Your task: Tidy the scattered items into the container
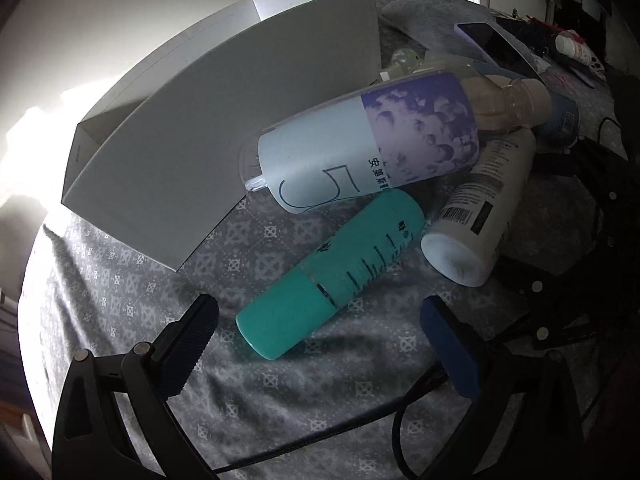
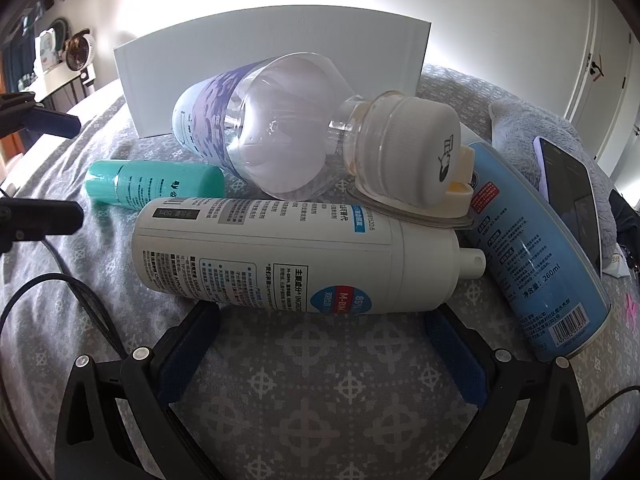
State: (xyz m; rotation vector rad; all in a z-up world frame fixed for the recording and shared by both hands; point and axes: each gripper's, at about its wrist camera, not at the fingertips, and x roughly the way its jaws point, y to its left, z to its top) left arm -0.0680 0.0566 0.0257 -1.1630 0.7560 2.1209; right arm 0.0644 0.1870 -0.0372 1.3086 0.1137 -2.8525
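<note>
where left view only: box (image 1: 224, 128) interior

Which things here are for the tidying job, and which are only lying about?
For the job: white box, teal bottle, white bottle, clear bottle, blue can.

Lying about: phone, grey cushion, patterned cloth.

My right gripper (image 2: 320, 312) has its fingers (image 2: 456, 356) spread wide, hovering just short of the white foam bottle (image 2: 280, 252) lying on the patterned bedspread (image 2: 304, 392). A clear bottle (image 2: 272, 132) leans across it, teal bottle (image 2: 160, 186) behind, blue can (image 2: 536, 264) alongside, white box (image 2: 272, 64) at the back.
</note>
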